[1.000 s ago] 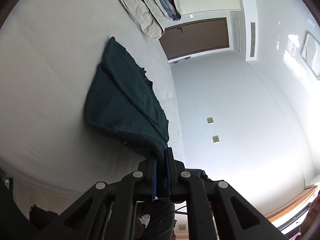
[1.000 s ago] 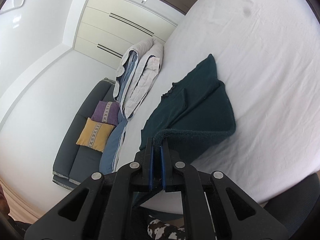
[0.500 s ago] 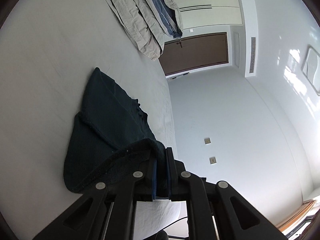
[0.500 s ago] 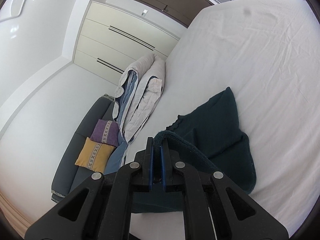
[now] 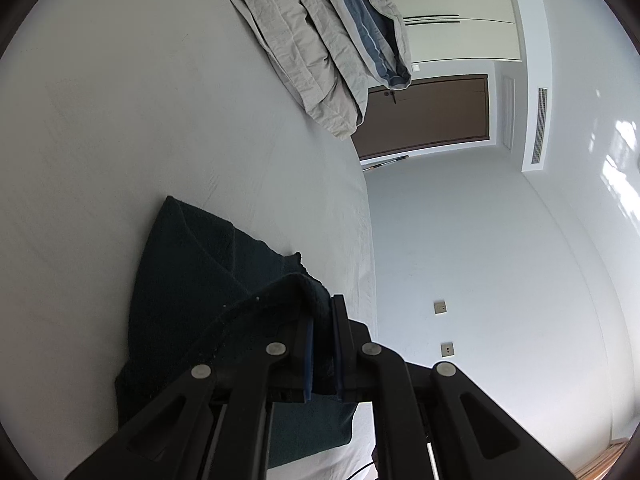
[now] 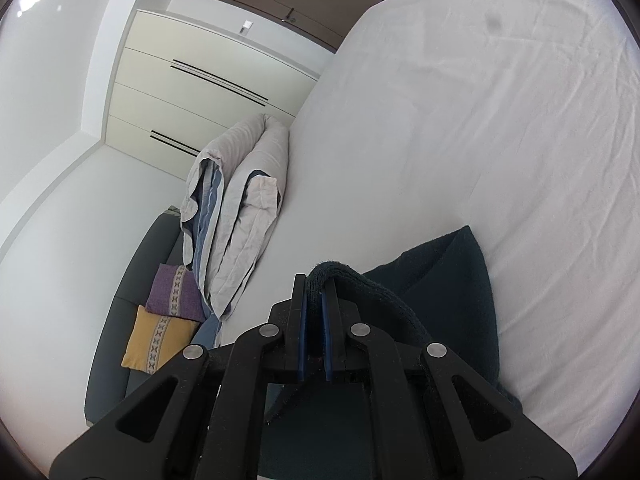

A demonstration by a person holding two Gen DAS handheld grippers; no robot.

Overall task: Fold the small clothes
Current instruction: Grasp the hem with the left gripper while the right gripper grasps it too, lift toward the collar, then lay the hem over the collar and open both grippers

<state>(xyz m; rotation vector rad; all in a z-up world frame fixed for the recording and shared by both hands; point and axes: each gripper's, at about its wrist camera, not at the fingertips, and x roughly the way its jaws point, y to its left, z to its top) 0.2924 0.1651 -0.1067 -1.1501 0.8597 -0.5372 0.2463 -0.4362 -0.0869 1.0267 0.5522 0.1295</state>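
A white-sheeted bed (image 5: 140, 128) is filling most of both views, its surface lightly wrinkled. Along its far edge a rumpled beige and blue duvet (image 5: 320, 28) is lying bunched, partly hanging over the side toward a dark grey sofa (image 6: 120, 320) in the right wrist view. Beyond the bed, cream wardrobe doors (image 6: 192, 92) and a brown door (image 5: 428, 114) are showing against white walls.

On the bed a dark green garment (image 5: 188, 280) is lying near the close edge, with one part resting flat on the sheet and its near hem being lifted off the surface. The left claw (image 5: 322, 316) is gripping one corner of that raised hem, with cloth squeezed between its blue pads. The right claw (image 6: 314, 296) is pinching the other corner of the garment (image 6: 448, 292), the thick edge looping over its fingertips and draping down to the right.

On the sofa a purple cushion (image 6: 174, 290) is sitting just above a yellow cushion (image 6: 156, 338), the two touching.
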